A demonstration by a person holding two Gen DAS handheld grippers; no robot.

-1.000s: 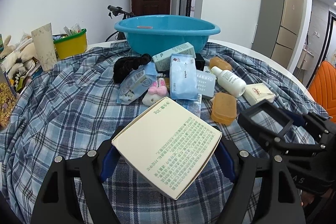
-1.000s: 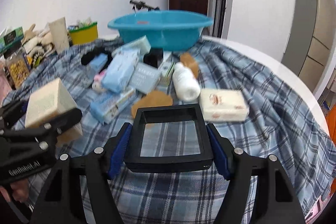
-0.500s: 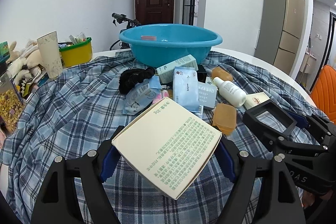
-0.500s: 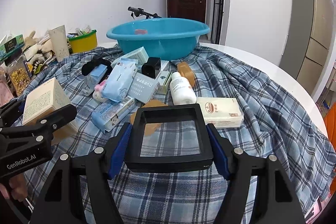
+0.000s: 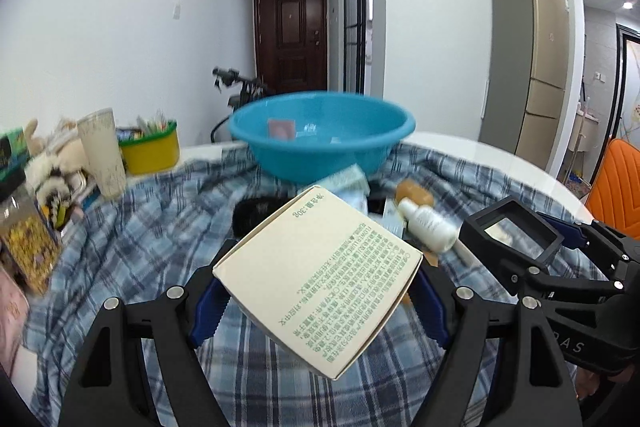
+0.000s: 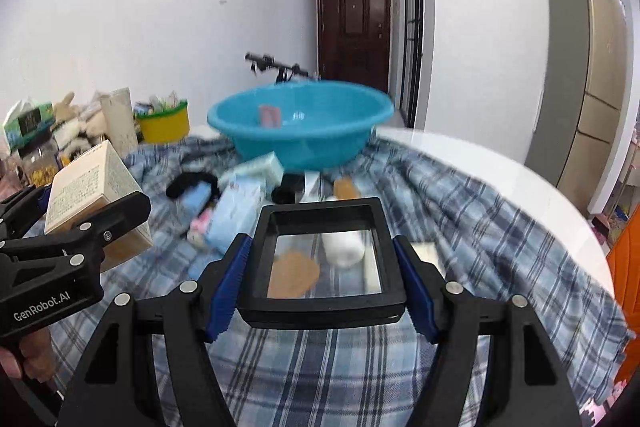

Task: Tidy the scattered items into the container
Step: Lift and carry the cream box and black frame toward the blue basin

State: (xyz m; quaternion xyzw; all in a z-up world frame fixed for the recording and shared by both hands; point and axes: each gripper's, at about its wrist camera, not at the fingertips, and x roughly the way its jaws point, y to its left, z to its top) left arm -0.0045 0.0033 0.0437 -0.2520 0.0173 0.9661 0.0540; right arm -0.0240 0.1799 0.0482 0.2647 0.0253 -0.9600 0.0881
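A round white table [image 6: 520, 179] sits in a white room with a brown door at the back, and a blue checked cloth [image 5: 152, 227] covers most of it. At the far left of both views are soft toys and a yellow tub [image 5: 150, 151].

Next comes the left gripper [image 5: 316, 297], low in the middle of its own view. It squeezes a cream cardboard box with green writing [image 5: 320, 275], tilted on one corner. A moment ago the box hung low over the cloth; now both hands are higher and the pile of small packets [image 6: 240, 211] looks farther below.

In the middle, toward the top, stands the big blue plastic bowl [image 5: 320, 143], with a small pink thing already inside.

To the right, the right gripper [image 6: 320, 287] pinches a flat black square frame with a clear middle [image 6: 324, 255].

Both things are up off the cloth, so I think they go to the bowl next.
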